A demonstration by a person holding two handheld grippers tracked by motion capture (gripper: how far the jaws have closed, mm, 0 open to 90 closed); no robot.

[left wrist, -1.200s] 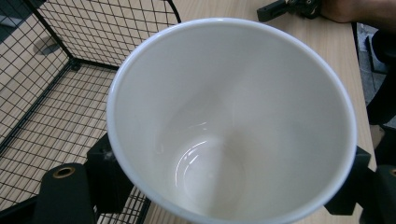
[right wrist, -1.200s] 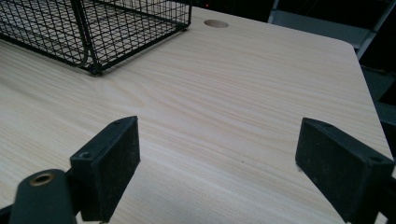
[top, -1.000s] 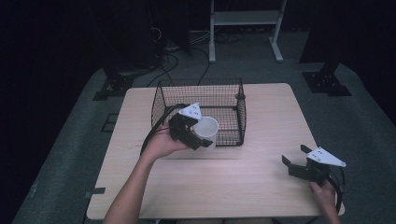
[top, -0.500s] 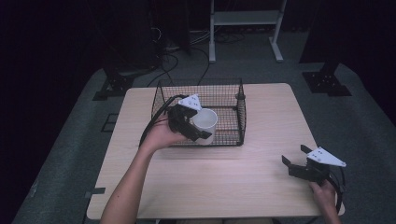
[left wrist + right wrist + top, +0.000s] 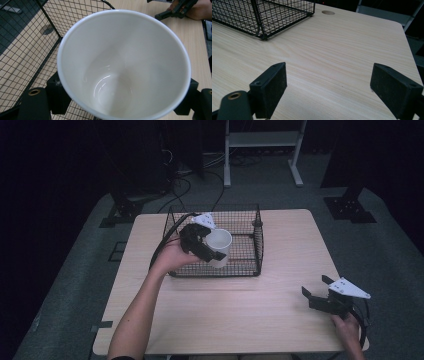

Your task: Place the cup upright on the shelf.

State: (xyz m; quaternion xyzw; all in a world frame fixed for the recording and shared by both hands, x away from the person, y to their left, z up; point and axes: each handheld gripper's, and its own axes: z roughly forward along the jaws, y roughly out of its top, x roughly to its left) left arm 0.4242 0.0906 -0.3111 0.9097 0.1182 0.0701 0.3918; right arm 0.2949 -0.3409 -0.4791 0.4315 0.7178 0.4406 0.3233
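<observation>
Inside, white mug (image 5: 123,65) bare between left tool (image 5: 203,244) jaws.

Left gripper (image 5: 214,251): you are clamping it on the white cup (image 5: 219,246) and holding it over the near left part of the basket (image 5: 257,239).
Cup: it is tilting, with its mouth facing up toward the camera.
Basket: it is sitting on the far half of the table (image 5: 260,305).
Right gripper (image 5: 316,292): you are keeping it low at the near right corner, jaws spread, well apart from the basket.
</observation>
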